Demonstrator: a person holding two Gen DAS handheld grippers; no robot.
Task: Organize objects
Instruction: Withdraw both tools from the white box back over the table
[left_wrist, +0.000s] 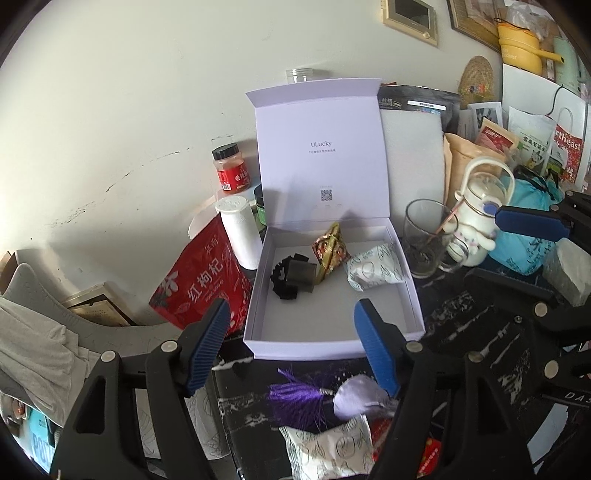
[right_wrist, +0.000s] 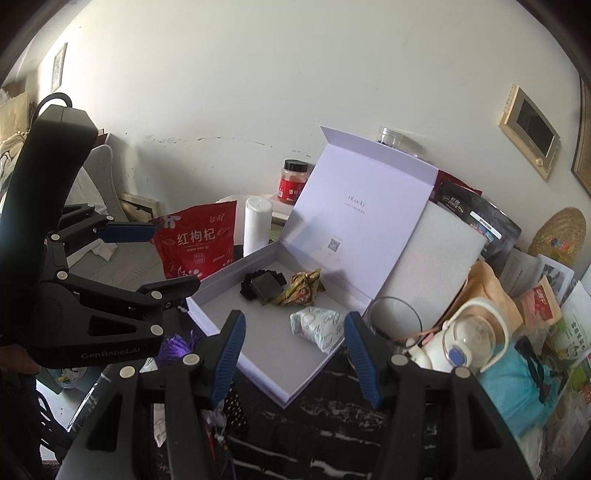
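An open lilac box (left_wrist: 413, 295) (right_wrist: 221, 314) stands on the dark table with its lid up. Inside lie a black scrunchie with a dark block (left_wrist: 293, 277) (right_wrist: 260, 286), a gold-red snack packet (left_wrist: 330, 251) (right_wrist: 301, 291) and a white patterned packet (left_wrist: 375, 267) (right_wrist: 319, 325). My left gripper (left_wrist: 291, 347) is open and empty, above the box's near edge. In front of the box lie a purple tassel (left_wrist: 295, 397) with a lilac pouch (left_wrist: 356, 397) and another white packet (left_wrist: 332, 448). My right gripper (right_wrist: 293, 354) is open and empty, over the box's near right corner.
A red goji bag (left_wrist: 201, 280) (right_wrist: 197, 243), a white bottle (left_wrist: 240, 236) and a red-capped jar (left_wrist: 231, 170) stand left of the box. A glass cup (left_wrist: 426, 240) (right_wrist: 395, 325), a white teapot (left_wrist: 480, 214) (right_wrist: 469, 339), a blue bag (left_wrist: 524, 243) and several packets crowd the right.
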